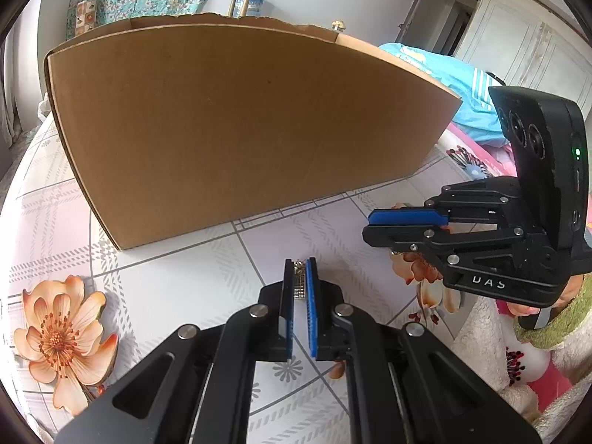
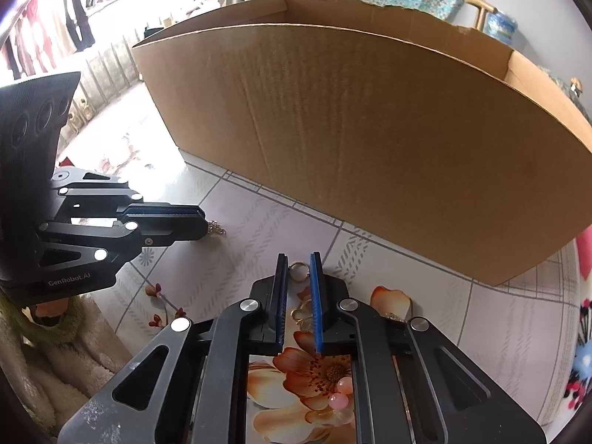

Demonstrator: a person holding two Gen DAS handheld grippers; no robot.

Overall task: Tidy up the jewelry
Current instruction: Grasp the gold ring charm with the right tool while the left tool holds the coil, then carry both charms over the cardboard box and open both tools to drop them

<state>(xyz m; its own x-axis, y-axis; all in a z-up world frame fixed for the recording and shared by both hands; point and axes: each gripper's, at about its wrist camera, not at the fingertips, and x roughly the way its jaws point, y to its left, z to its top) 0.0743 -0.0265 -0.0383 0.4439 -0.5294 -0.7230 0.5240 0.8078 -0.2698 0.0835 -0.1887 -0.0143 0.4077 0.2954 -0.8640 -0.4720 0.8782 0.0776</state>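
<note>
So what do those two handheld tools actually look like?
Both are matte black, built from angular linked bars with silver rivets and two flat fingers lined in ridged blue pads. The right tool carries white lettering and a green light; the left tool has white lettering too. Fluffy cream sleeves show.

The left gripper (image 1: 300, 277) has its jaws closed on a small silvery jewelry piece (image 1: 299, 284) just above the flower-patterned surface (image 1: 177, 281). A tall cardboard box (image 1: 236, 125) stands just behind. The right gripper (image 1: 373, 224) reaches in from the right, jaws nearly together.
</note>
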